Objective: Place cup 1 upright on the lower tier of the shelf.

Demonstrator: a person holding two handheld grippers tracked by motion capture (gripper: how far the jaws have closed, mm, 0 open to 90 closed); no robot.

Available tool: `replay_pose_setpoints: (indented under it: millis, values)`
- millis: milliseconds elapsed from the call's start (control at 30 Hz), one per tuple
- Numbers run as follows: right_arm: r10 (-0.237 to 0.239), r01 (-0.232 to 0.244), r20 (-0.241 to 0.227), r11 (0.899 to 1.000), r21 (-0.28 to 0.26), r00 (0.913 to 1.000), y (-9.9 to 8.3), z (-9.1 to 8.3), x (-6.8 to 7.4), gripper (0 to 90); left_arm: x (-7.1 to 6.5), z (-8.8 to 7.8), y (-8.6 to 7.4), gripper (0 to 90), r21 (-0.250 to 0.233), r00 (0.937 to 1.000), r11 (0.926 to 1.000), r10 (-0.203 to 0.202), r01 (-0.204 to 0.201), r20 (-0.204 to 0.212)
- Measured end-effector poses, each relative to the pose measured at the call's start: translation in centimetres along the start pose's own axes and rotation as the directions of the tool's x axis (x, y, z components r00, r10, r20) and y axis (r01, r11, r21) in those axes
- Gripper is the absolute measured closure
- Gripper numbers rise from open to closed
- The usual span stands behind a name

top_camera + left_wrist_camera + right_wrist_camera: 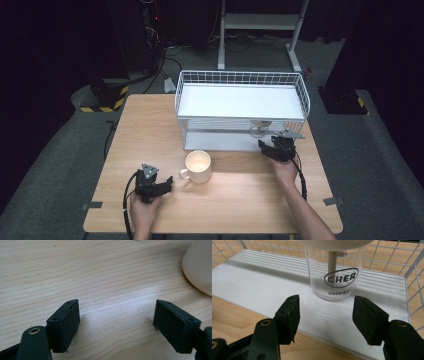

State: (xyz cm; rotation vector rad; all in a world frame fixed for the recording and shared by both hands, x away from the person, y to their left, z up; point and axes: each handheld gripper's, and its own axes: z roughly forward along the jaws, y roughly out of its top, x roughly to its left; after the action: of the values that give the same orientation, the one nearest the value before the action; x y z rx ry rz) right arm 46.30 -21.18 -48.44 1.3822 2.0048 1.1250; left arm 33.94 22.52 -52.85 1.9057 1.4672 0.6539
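Observation:
A clear glass tumbler (335,277) printed "CHERISH", with a cream lid and a pale stick inside, stands on the white lower shelf (262,275) of a wire rack (242,75). In the high view the tumbler (259,129) sits under the rack's top shelf, at the right. My right gripper (327,312) is just in front of it, open, nothing between the pads. The right gripper (262,145) hovers at the rack's front right corner. A cream mug (197,167) stands mid-table. My left gripper (169,185) rests left of the mug, open and empty; its own view shows the gripper (116,320) above bare wood, the mug (200,267) at upper right.
The wooden table (150,130) has bare room left of the rack and along the front edge. The rack's wire walls (412,270) close in the shelf's right side and back. Cables and a white stand's legs (260,30) lie on the floor beyond the table.

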Motion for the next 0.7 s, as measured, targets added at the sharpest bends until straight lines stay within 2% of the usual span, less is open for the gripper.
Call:
replay_pose_setpoints:
  millis: [267,700]
  values:
    - [-0.013,0.013,-0.023,1.000,-0.019,0.9997,-0.2,-0.9,-0.1,38.6,0.0,0.0,0.0,21.3,0.000,1.0000,1.0000,0.000,0.000,0.000]
    - [-0.005,0.003,-0.053,0.999,-0.034,0.9986,-0.3,-2.0,0.0,37.9,0.0,0.0,0.0,21.2,0.000,1.0000,1.0000,0.000,0.000,0.000]
